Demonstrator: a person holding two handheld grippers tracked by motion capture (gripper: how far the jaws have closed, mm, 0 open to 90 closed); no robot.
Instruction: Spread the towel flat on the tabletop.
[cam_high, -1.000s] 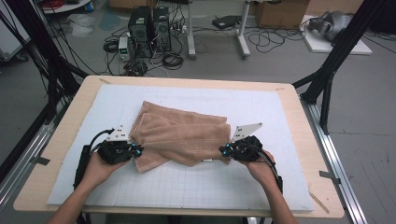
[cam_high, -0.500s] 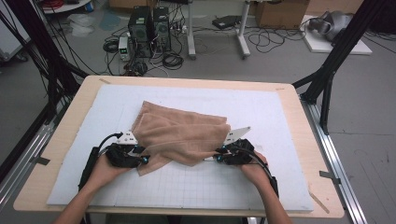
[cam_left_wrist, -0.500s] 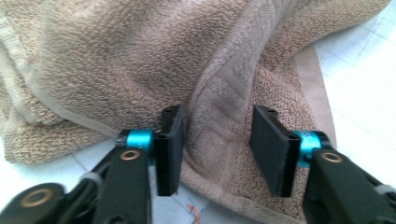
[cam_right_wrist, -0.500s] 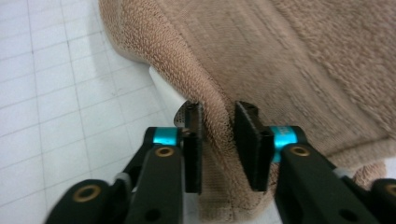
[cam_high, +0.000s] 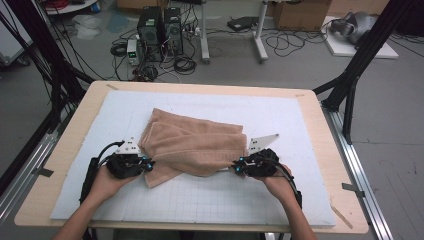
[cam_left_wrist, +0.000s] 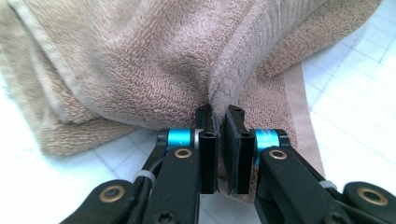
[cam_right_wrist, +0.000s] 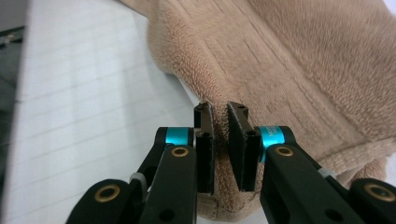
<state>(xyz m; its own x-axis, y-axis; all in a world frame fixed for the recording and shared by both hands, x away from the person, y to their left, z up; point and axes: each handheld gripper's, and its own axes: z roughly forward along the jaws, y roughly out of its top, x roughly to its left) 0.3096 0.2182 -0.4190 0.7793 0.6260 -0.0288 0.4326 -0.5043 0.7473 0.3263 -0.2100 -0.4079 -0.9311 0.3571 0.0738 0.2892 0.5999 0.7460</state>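
A tan terry towel (cam_high: 192, 145), loosely folded with a ribbed woven border, lies mid-table on the white gridded mat (cam_high: 210, 200). The left gripper (cam_high: 145, 165) pinches its left edge; the right gripper (cam_high: 236, 167) clamps its near-right hem.

Tan terry towel (cam_high: 195, 145), folded over in loose layers, rumpled, lying mid-counter, long axis left-right; a single-layer hemmed corner pokes out at near left.
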